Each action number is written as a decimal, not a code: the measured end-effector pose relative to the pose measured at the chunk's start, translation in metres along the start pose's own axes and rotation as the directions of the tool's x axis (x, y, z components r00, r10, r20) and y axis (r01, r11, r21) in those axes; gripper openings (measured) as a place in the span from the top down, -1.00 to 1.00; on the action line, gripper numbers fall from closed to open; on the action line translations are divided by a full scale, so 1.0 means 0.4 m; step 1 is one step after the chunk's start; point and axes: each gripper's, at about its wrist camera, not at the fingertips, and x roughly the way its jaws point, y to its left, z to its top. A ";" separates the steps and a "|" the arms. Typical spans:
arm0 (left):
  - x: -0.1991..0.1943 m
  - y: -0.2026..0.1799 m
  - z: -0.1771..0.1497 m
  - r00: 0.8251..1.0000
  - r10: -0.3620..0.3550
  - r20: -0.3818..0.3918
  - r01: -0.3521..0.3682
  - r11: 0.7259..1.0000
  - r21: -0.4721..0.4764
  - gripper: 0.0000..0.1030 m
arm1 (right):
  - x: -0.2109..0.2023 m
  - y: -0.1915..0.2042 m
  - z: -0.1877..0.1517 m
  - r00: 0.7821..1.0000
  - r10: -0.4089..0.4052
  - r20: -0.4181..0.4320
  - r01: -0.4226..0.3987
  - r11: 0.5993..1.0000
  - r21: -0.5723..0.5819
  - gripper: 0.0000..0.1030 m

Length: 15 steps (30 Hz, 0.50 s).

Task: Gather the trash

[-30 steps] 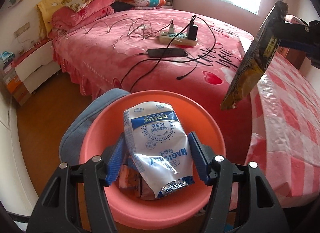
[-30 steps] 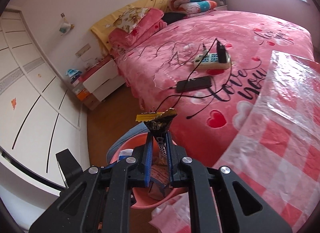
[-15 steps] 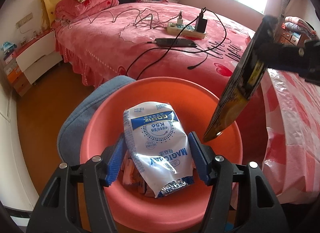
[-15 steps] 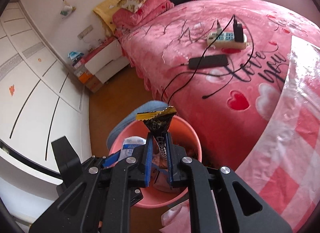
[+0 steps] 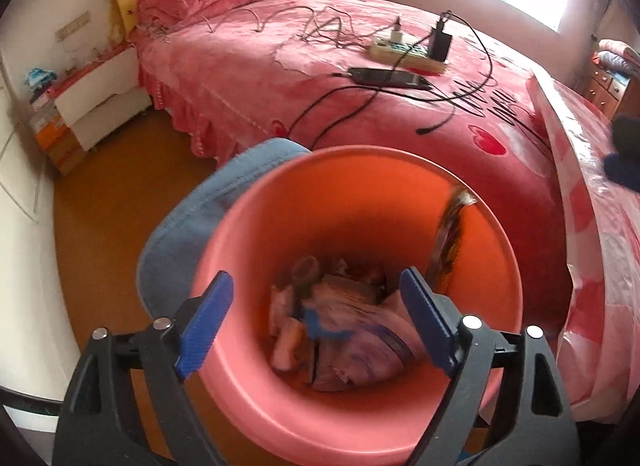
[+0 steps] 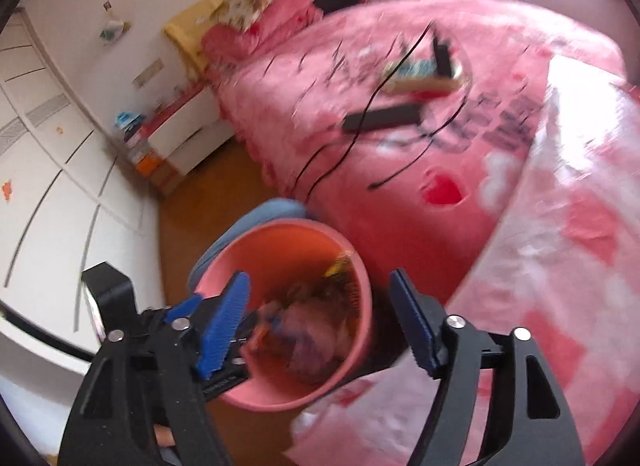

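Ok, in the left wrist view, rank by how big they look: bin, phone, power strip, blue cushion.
1. Bin, by far the largest, though it is nearest the camera.
2. Blue cushion, partly hidden behind the bin.
3. Phone and power strip: look alike, too close to rank.

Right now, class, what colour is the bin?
Salmon pink bin, clearest in the left wrist view.

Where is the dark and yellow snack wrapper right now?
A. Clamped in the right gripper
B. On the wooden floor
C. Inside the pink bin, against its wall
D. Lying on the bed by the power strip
C: the dark and yellow snack wrapper stands inside the pink bin, against its wall, while the right gripper is opening with nothing between its fingers.
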 end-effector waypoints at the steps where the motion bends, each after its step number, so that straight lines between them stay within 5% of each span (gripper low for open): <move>1: -0.004 0.000 0.004 1.000 0.007 0.006 -0.007 1.000 0.003 -0.71 | -0.017 -0.006 0.000 1.000 -0.013 0.024 0.013 1.000 -0.001 -0.62; 8: -0.080 -0.033 0.041 0.990 0.068 0.120 -0.076 0.995 0.062 -0.79 | -0.143 -0.044 -0.012 0.977 -0.128 0.173 0.133 0.991 -0.019 -0.72; 15: -0.146 -0.107 0.077 0.981 0.011 0.193 -0.032 0.994 0.102 -0.81 | -0.239 -0.103 -0.052 0.931 -0.250 0.266 0.256 0.967 0.012 -0.73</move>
